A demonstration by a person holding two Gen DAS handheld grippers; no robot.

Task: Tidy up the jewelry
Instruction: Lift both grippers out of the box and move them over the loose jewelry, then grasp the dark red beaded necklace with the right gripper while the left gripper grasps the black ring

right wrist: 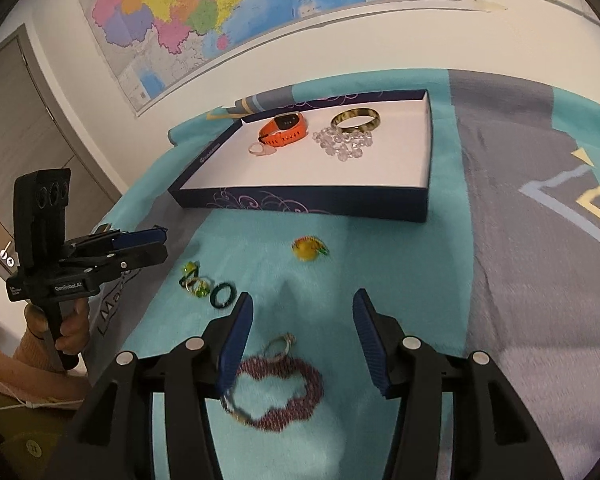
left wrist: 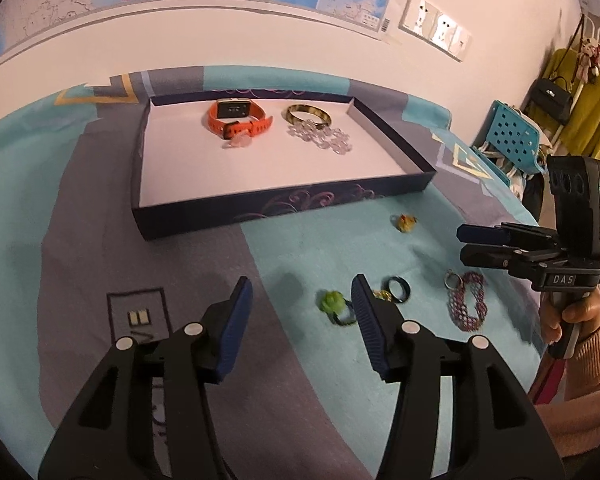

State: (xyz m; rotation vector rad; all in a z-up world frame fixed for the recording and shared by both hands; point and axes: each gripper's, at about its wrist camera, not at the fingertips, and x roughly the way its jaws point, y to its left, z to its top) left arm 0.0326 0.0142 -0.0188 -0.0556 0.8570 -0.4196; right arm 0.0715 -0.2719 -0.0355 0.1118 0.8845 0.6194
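Observation:
A dark blue box [left wrist: 284,200] [right wrist: 300,200] holds an orange watch [left wrist: 238,118], a gold bangle [left wrist: 308,116] and a clear crystal bracelet [left wrist: 324,138]. Loose on the bedspread lie a yellow charm [right wrist: 308,249], green rings [right wrist: 194,280], a dark ring [right wrist: 222,295], a silver ring [right wrist: 280,346] and a purple beaded bracelet [right wrist: 280,392]. My right gripper [right wrist: 303,295] [left wrist: 462,244] hangs open over the purple bracelet without touching it. My left gripper [left wrist: 300,280] [right wrist: 164,242] is open and empty, just left of the green ring [left wrist: 332,302].
The teal and grey bedspread [left wrist: 100,240] covers the whole surface. A wall with a map [right wrist: 204,12] runs behind the box. A blue perforated chair [left wrist: 512,136] and hanging bags [left wrist: 552,96] stand off the far right corner. A door [right wrist: 24,120] is at the left.

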